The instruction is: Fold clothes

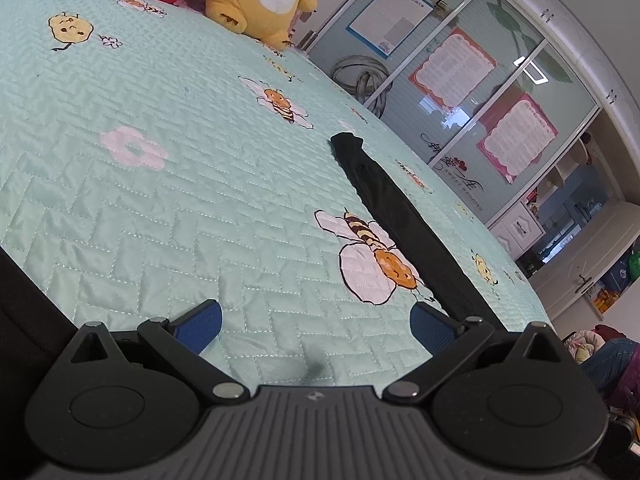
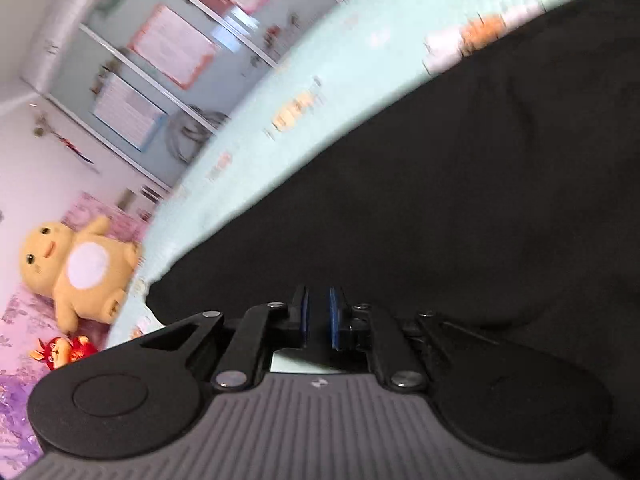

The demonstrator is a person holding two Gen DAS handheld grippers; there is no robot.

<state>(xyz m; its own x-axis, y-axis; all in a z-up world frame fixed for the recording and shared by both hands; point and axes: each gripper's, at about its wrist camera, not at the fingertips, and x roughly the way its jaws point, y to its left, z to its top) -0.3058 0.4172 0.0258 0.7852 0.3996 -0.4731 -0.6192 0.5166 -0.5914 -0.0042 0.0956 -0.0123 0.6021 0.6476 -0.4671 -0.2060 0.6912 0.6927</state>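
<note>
Folding looks early: the black fabric garment [image 1: 404, 220] lies as a long dark strip on the pale-green quilted bedspread with bee prints [image 1: 160, 200], no tidy folded stack visible. Left gripper [image 1: 316, 326] hovers wide apart, empty, garment just right of its right finger. Right gripper [image 2: 318, 320] is narrowed nearly together at the garment's edge [image 2: 440, 200]; blurred view, so probably pinching cloth, cannot confirm.

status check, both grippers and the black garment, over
Left gripper open, empty, over the quilt. Right gripper nearly shut at black garment, grip unclear. Nothing in the way.
</note>
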